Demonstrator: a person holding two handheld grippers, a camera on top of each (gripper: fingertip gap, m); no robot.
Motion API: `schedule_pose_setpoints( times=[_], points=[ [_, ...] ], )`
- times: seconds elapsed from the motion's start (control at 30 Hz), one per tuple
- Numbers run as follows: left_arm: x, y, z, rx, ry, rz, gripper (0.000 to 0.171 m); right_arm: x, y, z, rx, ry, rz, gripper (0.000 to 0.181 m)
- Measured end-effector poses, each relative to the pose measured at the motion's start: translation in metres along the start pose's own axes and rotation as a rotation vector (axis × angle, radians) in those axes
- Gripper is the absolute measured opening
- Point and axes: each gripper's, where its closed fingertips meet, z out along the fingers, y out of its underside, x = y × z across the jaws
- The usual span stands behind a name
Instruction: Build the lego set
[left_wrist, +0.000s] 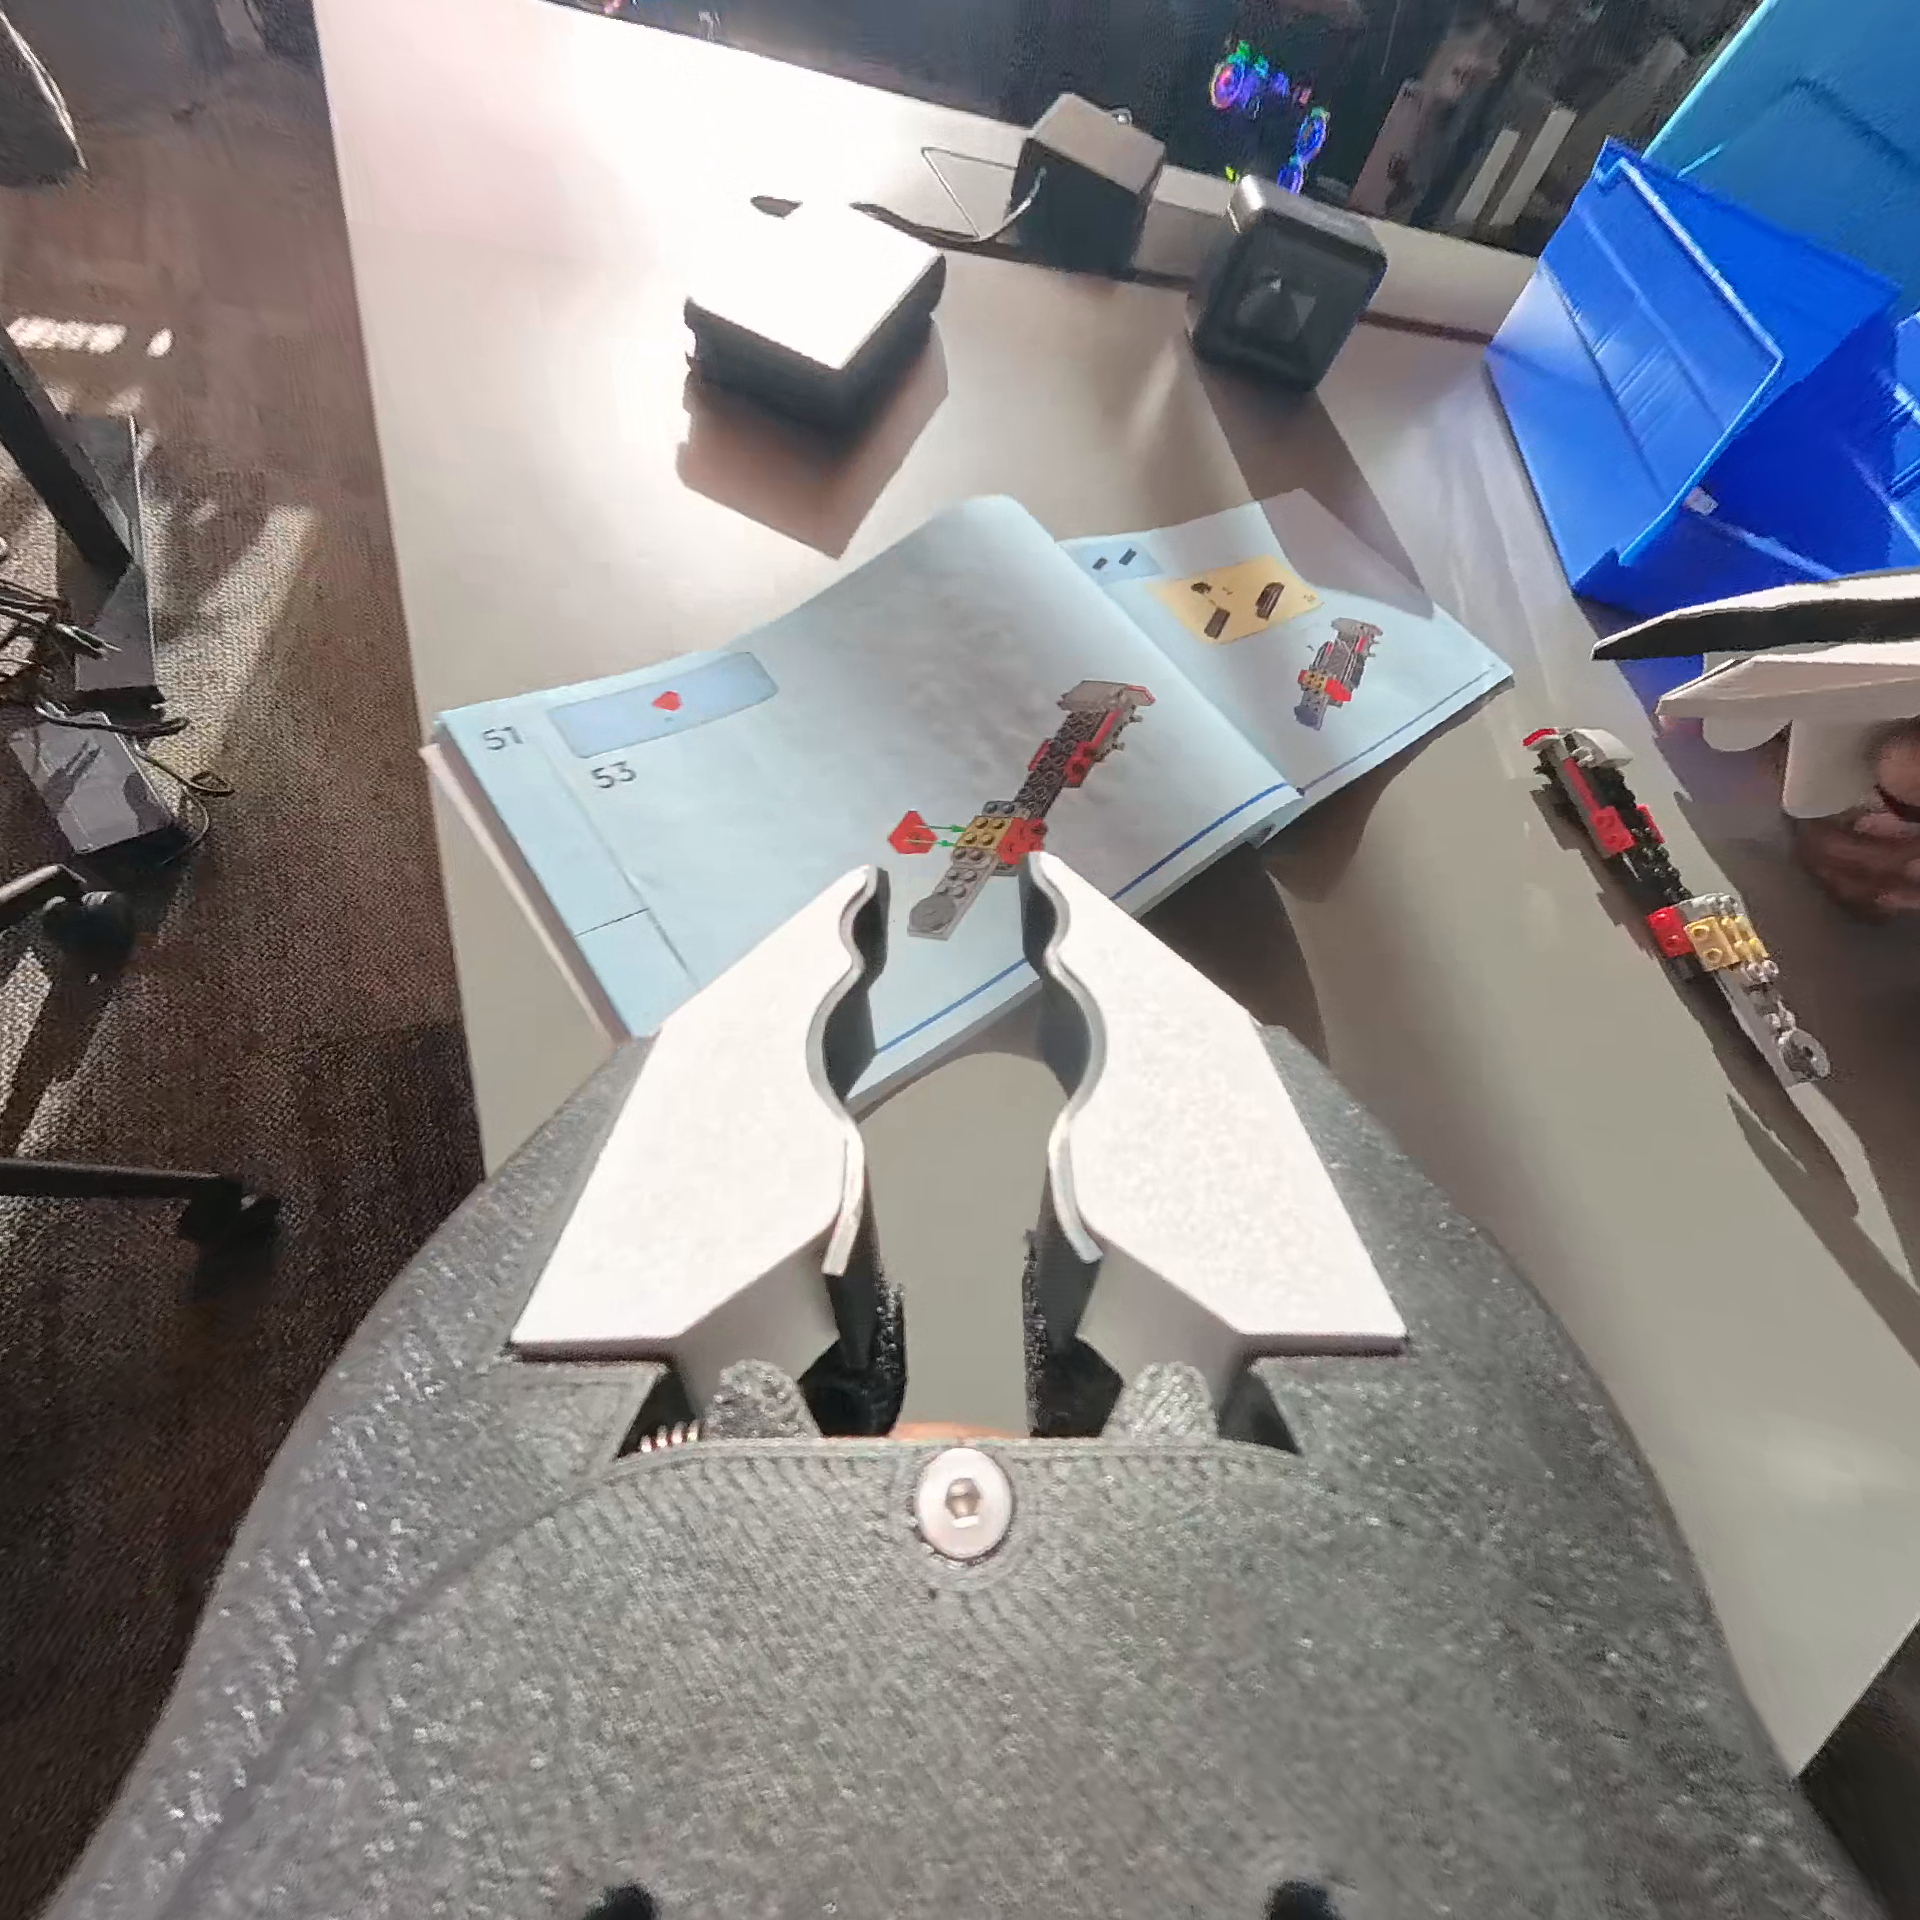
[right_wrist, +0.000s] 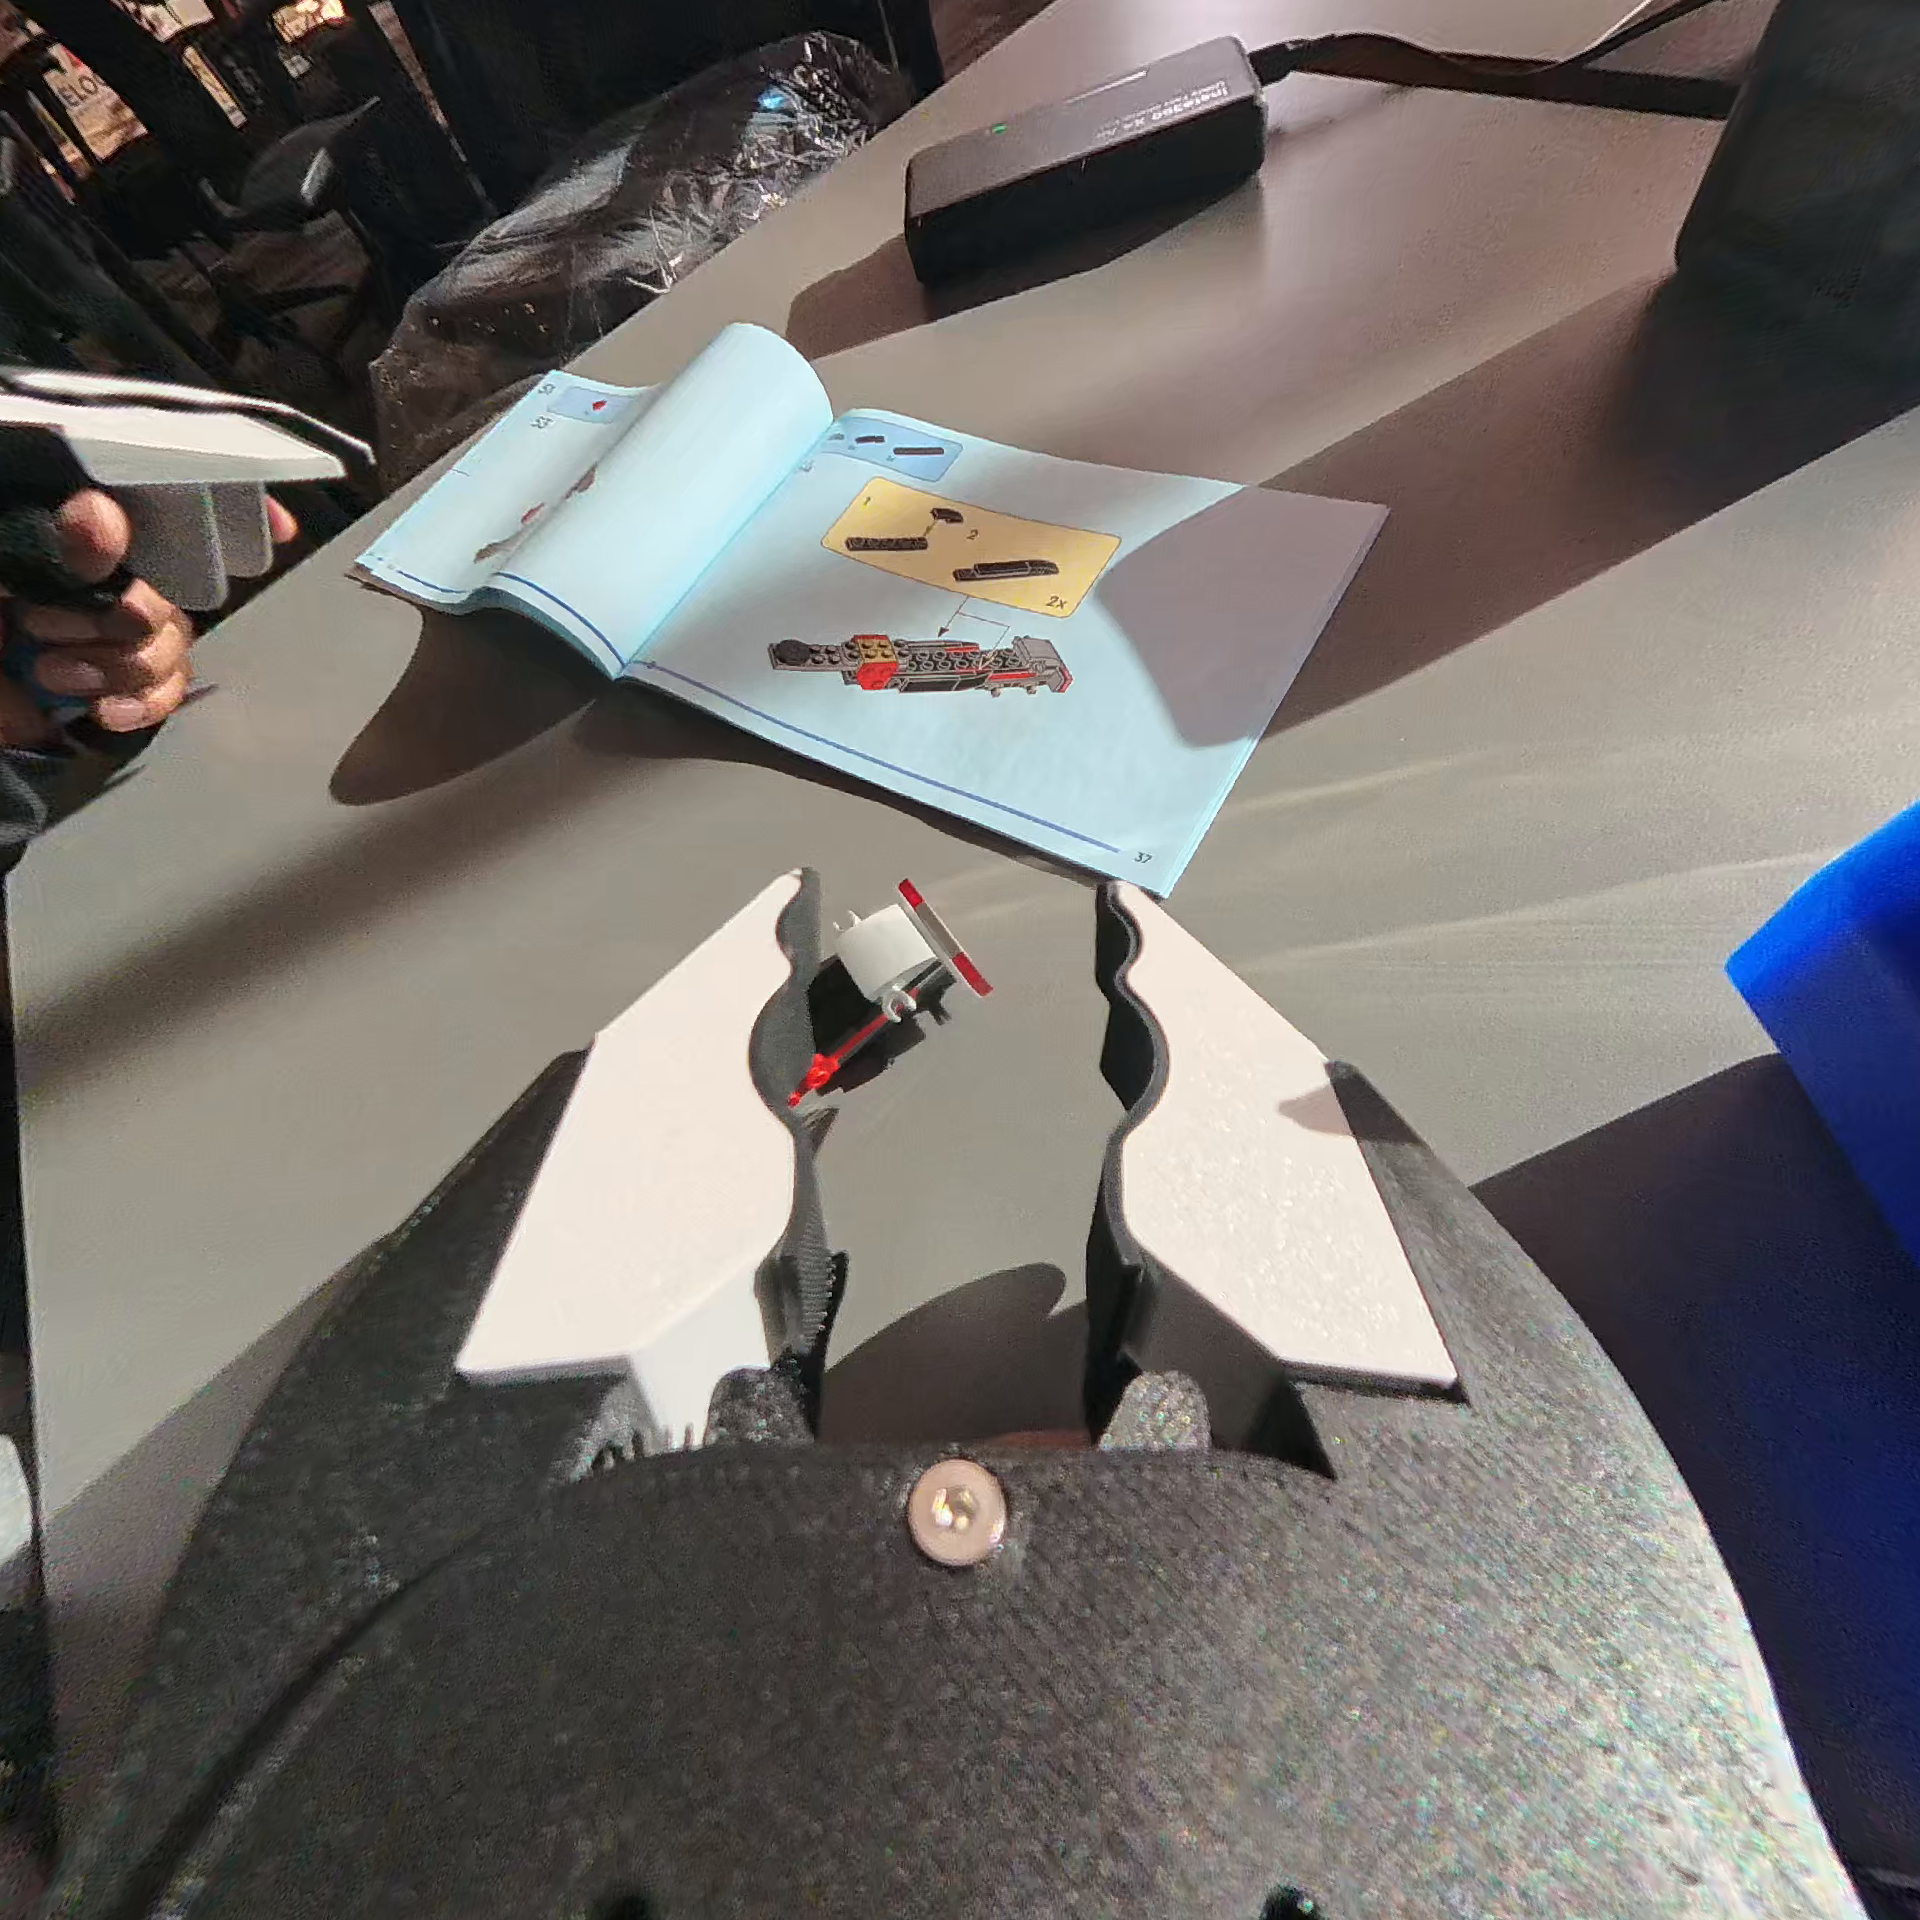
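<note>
A long lego model (left_wrist: 1662, 883) of black, red, tan and grey bricks lies on the grey table (left_wrist: 1403, 1091), right of the open light-blue instruction booklet (left_wrist: 883, 748). My left gripper (left_wrist: 956, 883) is open and empty, hovering over the booklet's near edge. My right gripper (right_wrist: 951, 894) is open and empty just above the table. The model's end (right_wrist: 904, 966), with a white round piece and a red-edged plate, lies between its fingers, close to the left finger (right_wrist: 727, 1039). The booklet (right_wrist: 935, 623) lies beyond. The right gripper also shows at the edge of the left wrist view (left_wrist: 1766, 665).
A blue plastic bin (left_wrist: 1714, 364) stands at the right, also in the right wrist view (right_wrist: 1839, 1018). Two dark cube devices (left_wrist: 1288, 281) and a grey box (left_wrist: 821, 312) sit behind the booklet. A black adapter (right_wrist: 1081, 156) lies far back. The table edge and floor are to the left. One gripper's finger ends stand about 30 cm off the other's.
</note>
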Motion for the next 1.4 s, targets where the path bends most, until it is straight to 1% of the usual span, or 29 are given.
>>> schedule_pose_setpoints(
  times=[0.07, 0.17, 0.33, 0.6, 1.27, 1.4],
  points=[
    [-0.004, 0.002, -0.007, 0.02, 0.009, -0.026, 0.03, 0.001, 0.0, 0.0, -0.002, 0.008, 0.001, 0.055],
    [-0.005, -0.005, -0.014, 0.076, 0.029, -0.064, 0.031, 0.002, 0.001, 0.001, -0.009, 0.021, -0.001, 0.055],
    [-0.008, 0.001, -0.008, 0.032, 0.045, -0.116, 0.031, 0.005, 0.001, 0.003, -0.015, 0.041, 0.003, 0.054],
    [-0.013, -0.001, -0.01, 0.049, 0.077, -0.195, 0.031, 0.008, 0.0, 0.004, -0.016, 0.056, 0.014, 0.052],
    [-0.013, 0.006, -0.004, -0.009, 0.046, -0.165, 0.031, 0.006, -0.005, -0.002, 0.036, 0.039, 0.012, 0.051],
    [-0.013, 0.008, -0.003, -0.025, 0.03, -0.148, 0.031, 0.003, -0.008, -0.006, 0.066, 0.029, 0.014, 0.052]
  ],
)
